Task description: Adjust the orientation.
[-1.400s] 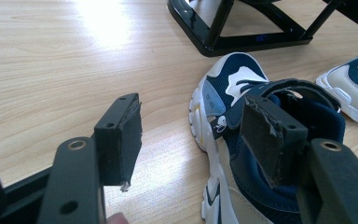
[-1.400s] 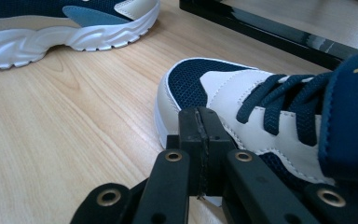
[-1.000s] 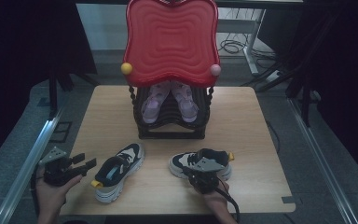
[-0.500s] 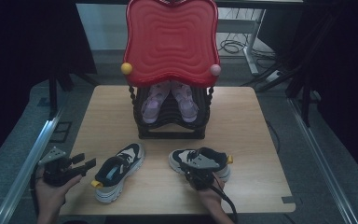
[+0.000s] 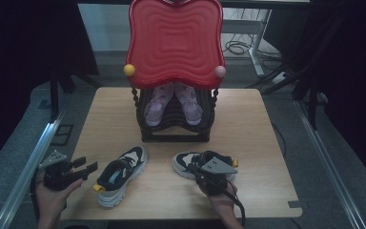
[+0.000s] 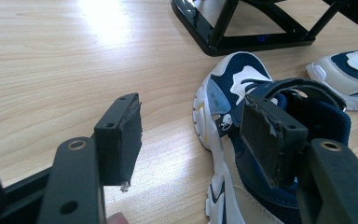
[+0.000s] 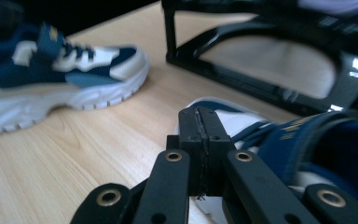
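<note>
2 shoes (image 5: 124, 174) before rack (image 5: 174, 126)

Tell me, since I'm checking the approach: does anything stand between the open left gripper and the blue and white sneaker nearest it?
Nothing visible does. The left gripper faces the left sneaker across bare table, its jaws apart and empty. The black rack stands farther back.

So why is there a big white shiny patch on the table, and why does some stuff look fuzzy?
In the left gripper view, a lamp's glare washes out the wooden table near the top. In the right gripper view, the far blue-and-white sneaker and the black shoe rack look soft, out of focus. In the high view, the surroundings are dark, the table evenly lit.
</note>
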`<control>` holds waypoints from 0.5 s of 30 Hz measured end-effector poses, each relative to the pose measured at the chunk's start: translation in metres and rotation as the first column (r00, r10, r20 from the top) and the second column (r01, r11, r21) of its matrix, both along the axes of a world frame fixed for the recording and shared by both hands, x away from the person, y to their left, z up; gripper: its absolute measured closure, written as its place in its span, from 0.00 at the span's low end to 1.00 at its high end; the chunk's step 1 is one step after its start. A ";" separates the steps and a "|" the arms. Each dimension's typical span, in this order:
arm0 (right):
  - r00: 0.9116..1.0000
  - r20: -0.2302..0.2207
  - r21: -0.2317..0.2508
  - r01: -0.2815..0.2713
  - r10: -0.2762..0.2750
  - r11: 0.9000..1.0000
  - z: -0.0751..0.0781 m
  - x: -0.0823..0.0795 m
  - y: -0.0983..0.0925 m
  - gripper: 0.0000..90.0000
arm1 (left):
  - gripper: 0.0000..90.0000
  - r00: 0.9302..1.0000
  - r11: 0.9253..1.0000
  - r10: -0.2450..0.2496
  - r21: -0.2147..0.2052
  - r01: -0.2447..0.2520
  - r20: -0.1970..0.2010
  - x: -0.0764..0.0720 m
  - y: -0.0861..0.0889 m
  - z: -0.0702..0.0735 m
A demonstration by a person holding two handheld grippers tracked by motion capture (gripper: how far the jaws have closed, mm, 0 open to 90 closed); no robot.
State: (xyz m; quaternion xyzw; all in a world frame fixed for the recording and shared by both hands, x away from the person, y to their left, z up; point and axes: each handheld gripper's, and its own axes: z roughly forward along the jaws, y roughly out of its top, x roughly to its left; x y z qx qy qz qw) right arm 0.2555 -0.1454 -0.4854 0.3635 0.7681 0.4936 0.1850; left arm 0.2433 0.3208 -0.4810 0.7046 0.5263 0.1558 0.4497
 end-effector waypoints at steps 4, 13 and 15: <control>0.999 0.019 0.037 0.032 -0.032 0.999 0.015 -0.001 -0.020 0.99 | 0.43 1.000 1.000 0.001 -0.001 -0.001 0.002 -0.001 0.000 0.001; 0.990 0.036 0.125 0.130 -0.135 0.984 0.041 0.010 -0.078 0.99 | 0.43 1.000 1.000 -0.003 0.001 0.003 -0.003 0.000 -0.001 0.000; 0.987 0.033 0.139 0.153 -0.159 0.978 0.042 0.015 -0.092 0.99 | 0.43 1.000 1.000 -0.004 0.002 0.004 -0.003 0.000 -0.001 0.000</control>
